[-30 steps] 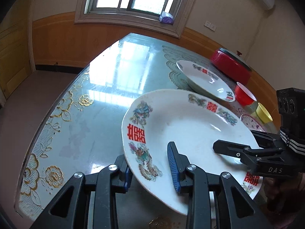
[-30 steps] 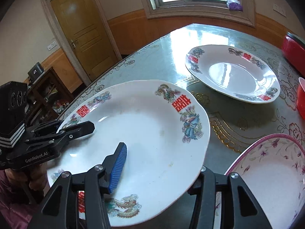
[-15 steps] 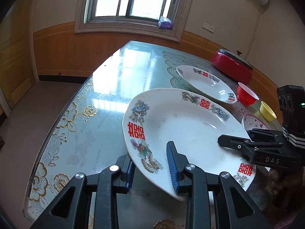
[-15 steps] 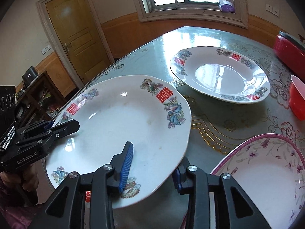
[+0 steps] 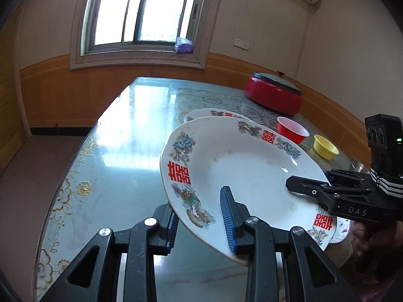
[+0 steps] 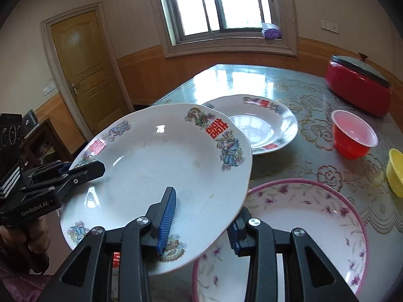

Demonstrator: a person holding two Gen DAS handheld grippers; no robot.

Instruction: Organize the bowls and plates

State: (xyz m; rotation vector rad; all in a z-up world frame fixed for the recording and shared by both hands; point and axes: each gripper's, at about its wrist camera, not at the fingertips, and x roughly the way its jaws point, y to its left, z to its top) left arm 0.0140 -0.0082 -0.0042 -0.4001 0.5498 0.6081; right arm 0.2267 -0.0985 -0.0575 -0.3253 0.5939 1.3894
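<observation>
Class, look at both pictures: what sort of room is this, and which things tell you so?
Probably a home dining room: a glass-topped table over a floral cloth holds plates and bowls, a red lidded pot stands at its far side, and there is a wooden door.

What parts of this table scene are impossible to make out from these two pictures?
- Second dragon plate: left wrist view, mostly hidden behind the lifted plate.
- Pink-flowered bowl: right wrist view, near side covered by the right tongs and the lifted plate.
- Yellow bowl: right wrist view, cut off by the picture's edge.
- Red pot: its contents, hidden under its lid.
</observation>
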